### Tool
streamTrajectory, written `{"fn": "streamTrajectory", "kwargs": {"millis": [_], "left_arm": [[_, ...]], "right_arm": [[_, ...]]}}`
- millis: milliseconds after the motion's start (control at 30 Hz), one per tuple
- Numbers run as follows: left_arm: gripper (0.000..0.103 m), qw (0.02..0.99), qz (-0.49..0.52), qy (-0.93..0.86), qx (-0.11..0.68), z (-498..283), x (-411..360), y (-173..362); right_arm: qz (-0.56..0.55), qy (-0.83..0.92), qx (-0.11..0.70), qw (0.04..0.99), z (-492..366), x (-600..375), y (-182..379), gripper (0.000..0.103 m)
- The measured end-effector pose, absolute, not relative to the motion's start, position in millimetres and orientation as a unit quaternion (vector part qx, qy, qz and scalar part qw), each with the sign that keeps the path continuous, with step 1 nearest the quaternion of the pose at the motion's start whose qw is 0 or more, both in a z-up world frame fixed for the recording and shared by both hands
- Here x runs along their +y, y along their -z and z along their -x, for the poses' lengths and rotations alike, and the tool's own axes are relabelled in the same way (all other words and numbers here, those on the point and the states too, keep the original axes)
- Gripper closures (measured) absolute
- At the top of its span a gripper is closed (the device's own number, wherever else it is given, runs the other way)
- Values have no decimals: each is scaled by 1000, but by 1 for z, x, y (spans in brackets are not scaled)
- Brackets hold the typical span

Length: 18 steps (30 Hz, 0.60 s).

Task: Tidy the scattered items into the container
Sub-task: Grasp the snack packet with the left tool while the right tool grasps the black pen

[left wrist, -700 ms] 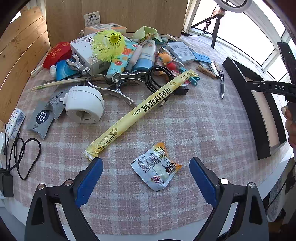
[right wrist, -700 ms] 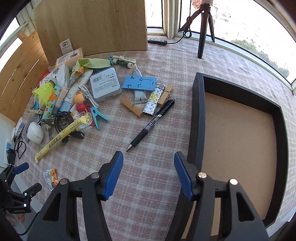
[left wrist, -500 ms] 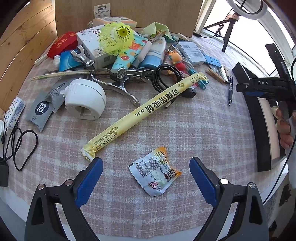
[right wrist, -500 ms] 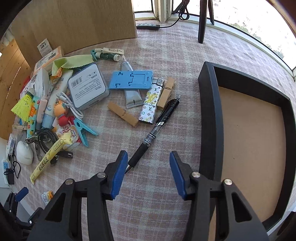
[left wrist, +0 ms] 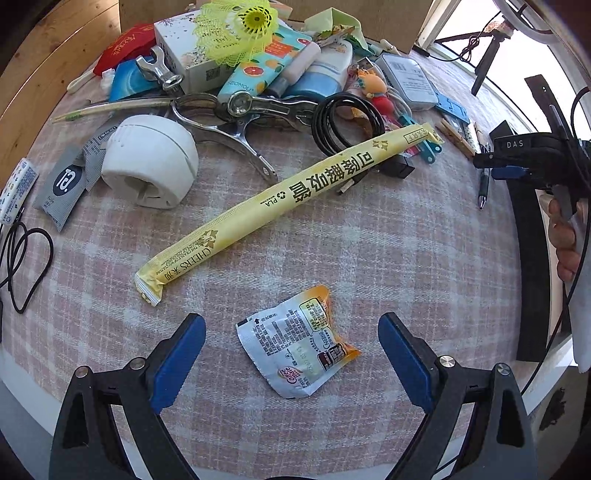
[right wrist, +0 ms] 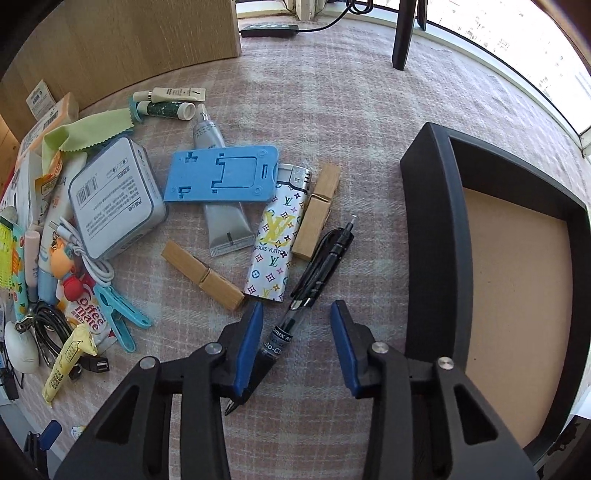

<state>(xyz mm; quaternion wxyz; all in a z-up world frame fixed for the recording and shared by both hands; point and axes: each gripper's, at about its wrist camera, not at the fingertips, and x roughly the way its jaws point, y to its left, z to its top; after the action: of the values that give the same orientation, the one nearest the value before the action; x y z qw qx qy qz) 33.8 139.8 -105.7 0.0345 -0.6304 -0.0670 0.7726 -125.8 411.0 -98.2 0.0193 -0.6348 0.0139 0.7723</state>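
Both of my claws point steeply down at a table spread with a pink checked cloth (left wrist: 388, 258).

My left claw (left wrist: 291, 354) has its blue pads spread wide apart, clamped on nothing. Between them, near the cloth's front edge, lies a crumpled silver and orange creamer sachet (left wrist: 299, 343), touching neither pad. Just beyond it a long yellow straw packet (left wrist: 280, 199) runs diagonally toward the middle of the cloth. Past that, toward the far edge, is a crowded heap: a white round gadget (left wrist: 147, 162), a big metal clamp (left wrist: 236, 122), a coiled black cable (left wrist: 343, 122), a yellow-green shuttlecock (left wrist: 240, 26), tubes and small boxes.

My right claw (right wrist: 297, 339) has its pads part-way apart and is gripping nothing. A black pen (right wrist: 314, 280) lies slanted between them, its tip passing under the left pad; I cannot tell whether that pad touches it. Just beyond the pen are a white patterned lighter (right wrist: 275, 251), two wooden clothespins (right wrist: 203, 275), a blue plastic phone stand (right wrist: 221, 173) lying on a grey tube (right wrist: 221, 225), and a grey-white box (right wrist: 114, 199).

The container, a shallow black tray (right wrist: 430, 236) with a tan floor, sits by the cloth's right edge, just right of my right claw. Nothing is visible inside the part I see.

In the left view, my right hand (left wrist: 561, 236) shows at the right edge.
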Motion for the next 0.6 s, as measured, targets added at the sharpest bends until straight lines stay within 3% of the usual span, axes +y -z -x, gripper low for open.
{"fn": "streamTrajectory", "kwargs": {"millis": [133, 233, 300, 600], "left_arm": [[26, 26, 636, -769, -56, -39, 143, 115], [38, 20, 630, -776, -43, -40, 144, 114], [49, 20, 626, -779, -41, -41, 142, 112], [61, 29, 615, -786, -62, -53, 123, 107]], "right_arm": [[633, -774, 1, 12, 123, 404, 98, 67], [639, -769, 0, 6, 125, 403, 97, 80], [644, -765, 6, -1, 124, 404, 97, 83], [646, -761, 51, -25, 118, 434, 104, 91]]}}
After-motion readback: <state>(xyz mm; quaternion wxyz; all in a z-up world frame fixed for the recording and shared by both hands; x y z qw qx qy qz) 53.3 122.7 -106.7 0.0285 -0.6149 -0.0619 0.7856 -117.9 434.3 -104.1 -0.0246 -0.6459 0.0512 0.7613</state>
